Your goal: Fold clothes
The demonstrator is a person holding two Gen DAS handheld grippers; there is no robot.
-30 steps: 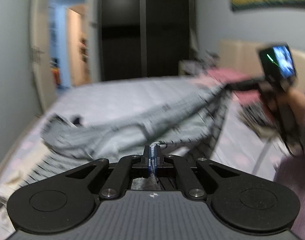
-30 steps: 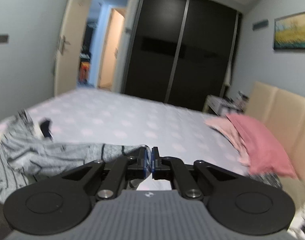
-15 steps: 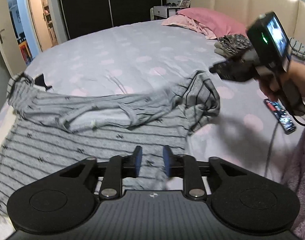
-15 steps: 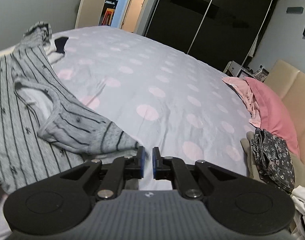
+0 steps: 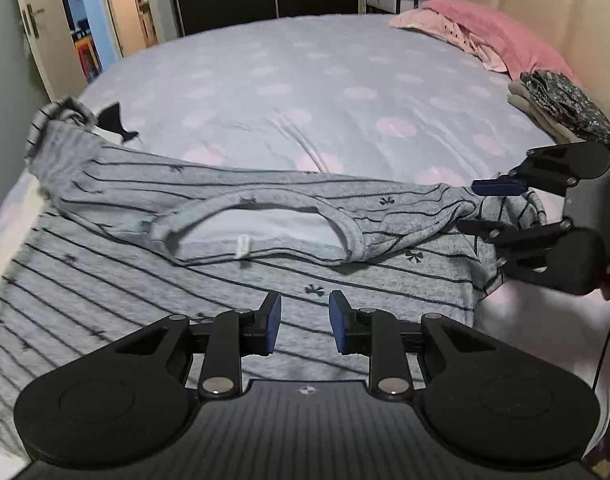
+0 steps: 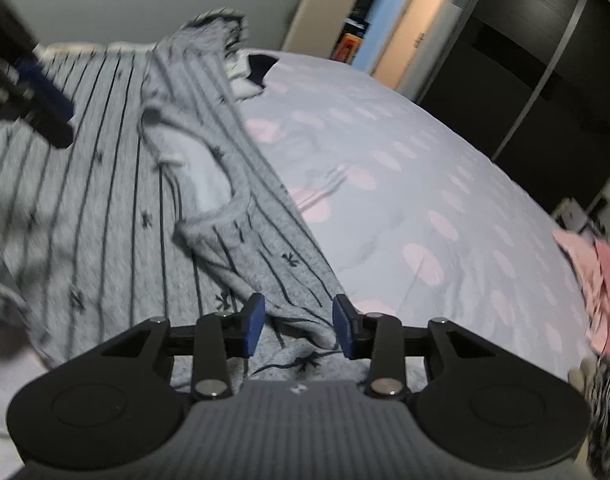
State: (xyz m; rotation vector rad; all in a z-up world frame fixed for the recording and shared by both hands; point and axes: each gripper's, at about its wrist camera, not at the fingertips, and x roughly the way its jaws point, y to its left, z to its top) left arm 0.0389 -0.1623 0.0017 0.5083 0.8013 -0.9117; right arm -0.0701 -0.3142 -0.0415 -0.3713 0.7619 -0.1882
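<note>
The grey striped shirt (image 5: 233, 240) lies spread on the near left part of the bed (image 5: 345, 80), its top edge doubled toward the body so the collar (image 5: 257, 232) and its white tag face up; this looks like a first fold just laid down, with one sleeve trailing to the far left. The left gripper (image 5: 303, 320) hovers over the shirt's near body with its jaws partly open and nothing between them, so it holds nothing. The right gripper (image 6: 299, 324), seen from the left wrist at the shirt's right end, straddles the folded shoulder; its jaws are opening, cloth lies between them, but the pads do not press it, which I read as letting go of the fabric. Farther out, a pink pillow (image 5: 501, 36) and a small pile of other clothes (image 5: 561, 104) sit by the headboard at the far right, well apart from the shirt.
</note>
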